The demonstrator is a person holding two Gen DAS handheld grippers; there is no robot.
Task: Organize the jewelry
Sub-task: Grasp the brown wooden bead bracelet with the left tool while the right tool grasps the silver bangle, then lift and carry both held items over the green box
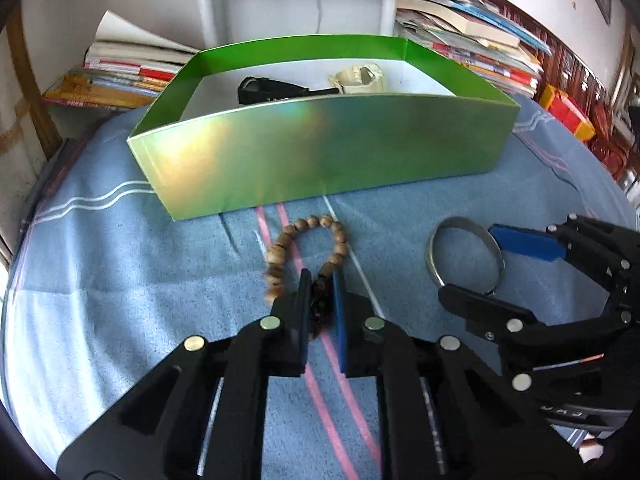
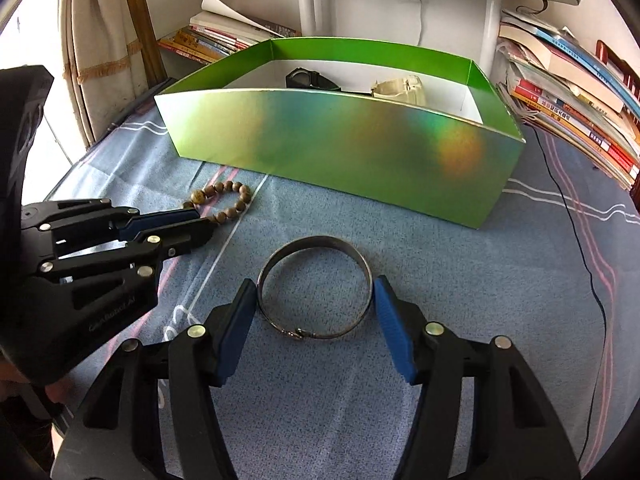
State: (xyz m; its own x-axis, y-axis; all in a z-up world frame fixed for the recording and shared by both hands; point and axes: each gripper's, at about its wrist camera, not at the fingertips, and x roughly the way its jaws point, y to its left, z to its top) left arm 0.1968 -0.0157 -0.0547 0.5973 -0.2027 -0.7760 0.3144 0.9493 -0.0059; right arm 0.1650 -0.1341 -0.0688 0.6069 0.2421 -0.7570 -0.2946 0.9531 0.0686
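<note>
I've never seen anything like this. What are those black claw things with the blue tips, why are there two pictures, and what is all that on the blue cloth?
There is no robot here: a person holds a two-finger clamp in each hand, and each clamp carries a wide-angle camera looking along its fingers. So there are two pictures, one from each clamp, and each also catches the other clamp at its side.

The left gripper is shut on the near end of a wooden bead bracelet that lies on the blue striped cloth. The right gripper has its blue pads on either side of a metal bangle; they stand at its rim, but I cannot tell whether they press it.

Behind them stands an open green box holding a black watch and a cream watch. Books are stacked around the back.
</note>
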